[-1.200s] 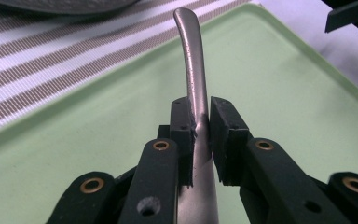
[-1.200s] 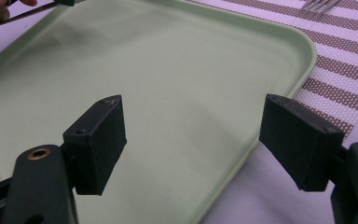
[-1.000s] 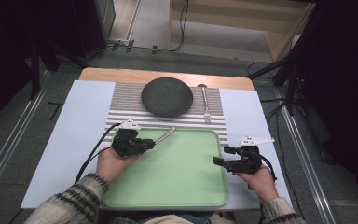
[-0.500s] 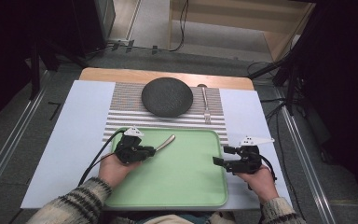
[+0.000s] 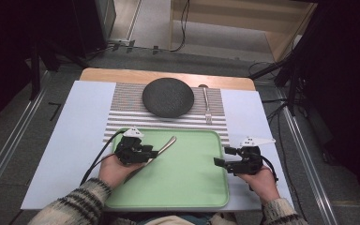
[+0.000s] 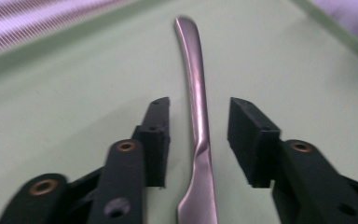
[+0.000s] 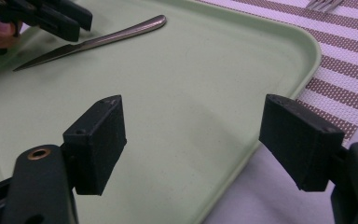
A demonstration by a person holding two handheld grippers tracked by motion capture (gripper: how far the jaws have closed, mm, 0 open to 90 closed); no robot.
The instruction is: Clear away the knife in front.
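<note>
Left gripper (image 6: 199, 135) over the green tray (image 5: 192, 187), jaws parted on either side of a metal knife (image 6: 196, 102) lying on the tray, not gripping it. Right gripper (image 7: 193, 140) at the tray's right edge, jaws wide, empty. Plate (image 5: 168, 97) and fork (image 5: 206, 105) on the striped mat (image 5: 126, 101) beyond.

Grey floor (image 5: 23, 122), wood cabinet (image 5: 243, 18) (dim rm).
</note>
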